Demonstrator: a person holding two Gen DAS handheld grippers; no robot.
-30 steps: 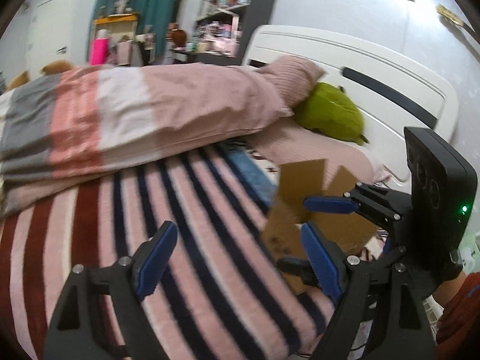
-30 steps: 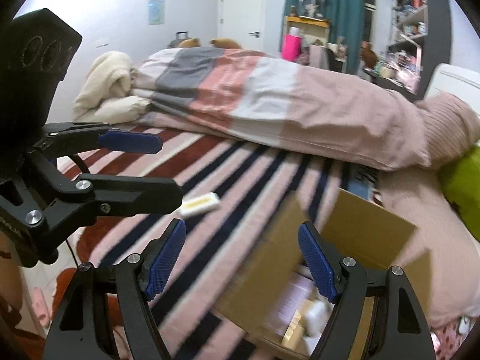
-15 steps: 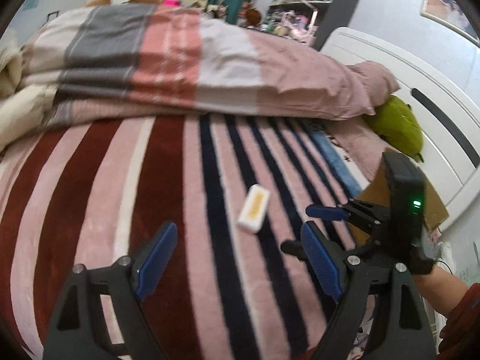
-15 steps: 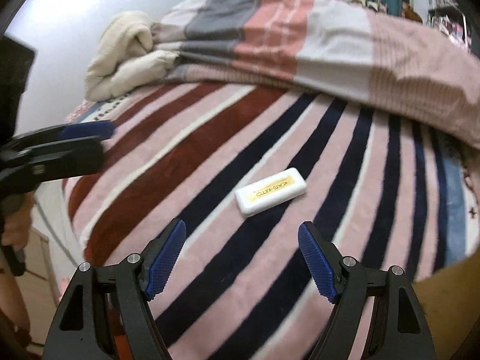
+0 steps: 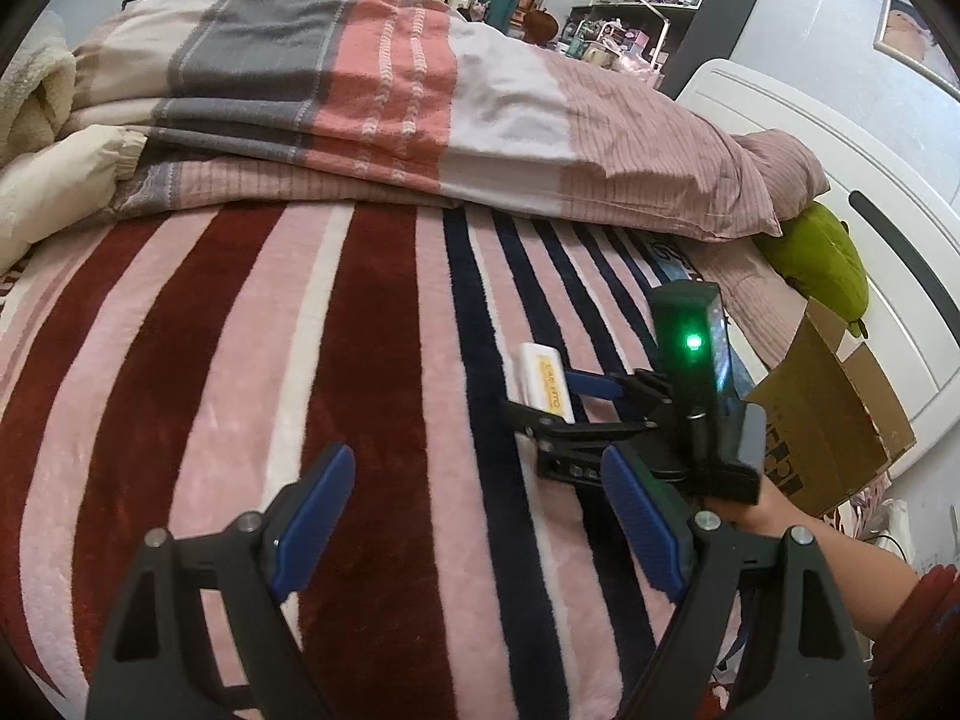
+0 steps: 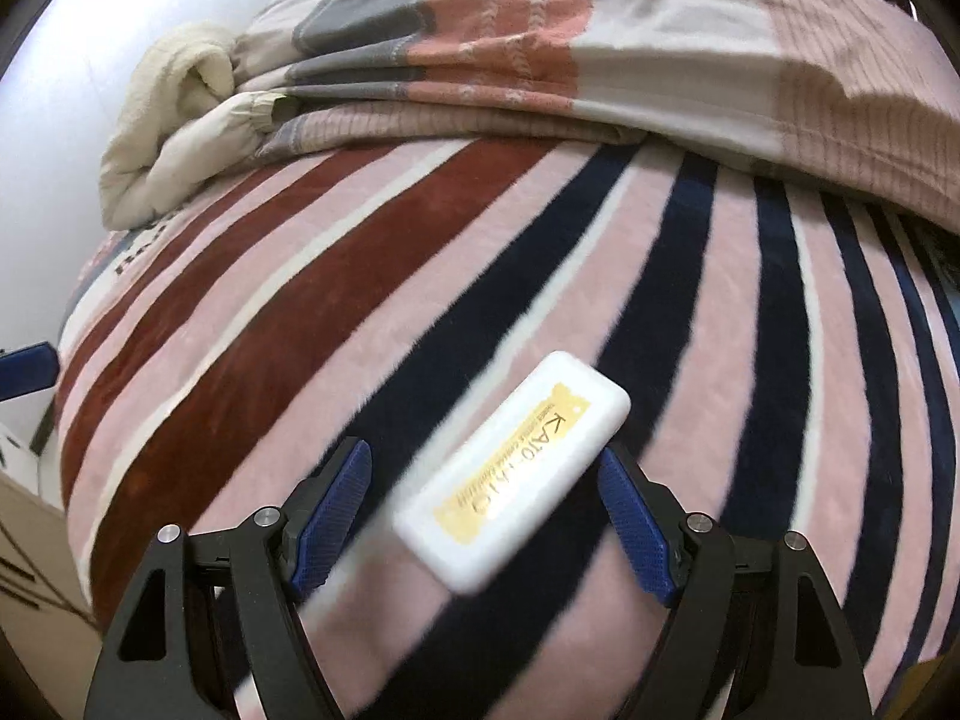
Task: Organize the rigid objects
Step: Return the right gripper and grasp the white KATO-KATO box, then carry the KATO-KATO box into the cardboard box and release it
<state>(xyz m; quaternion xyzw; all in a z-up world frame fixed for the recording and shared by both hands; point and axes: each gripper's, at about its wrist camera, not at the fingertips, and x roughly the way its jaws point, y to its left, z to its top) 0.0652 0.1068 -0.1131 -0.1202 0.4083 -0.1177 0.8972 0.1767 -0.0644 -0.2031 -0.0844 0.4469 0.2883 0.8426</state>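
A small white box with a gold label (image 6: 510, 471) lies flat on the striped blanket (image 6: 420, 276). My right gripper (image 6: 486, 516) is open, its blue pads on either side of the box, not touching it. In the left wrist view the same box (image 5: 545, 381) lies between the right gripper's fingers (image 5: 591, 383). My left gripper (image 5: 480, 516) is open and empty, hovering above the blanket short of the box. An open cardboard box (image 5: 822, 414) sits at the bed's right side.
A folded striped duvet (image 5: 390, 90) and a cream blanket (image 6: 174, 120) lie along the far side of the bed. A green plush (image 5: 822, 258) rests by the white headboard (image 5: 840, 138). Shelves stand behind.
The right gripper swung away from the cardboard box and moved down to the white box, which now sits between its fingers. The left gripper turned toward the blanket's middle.
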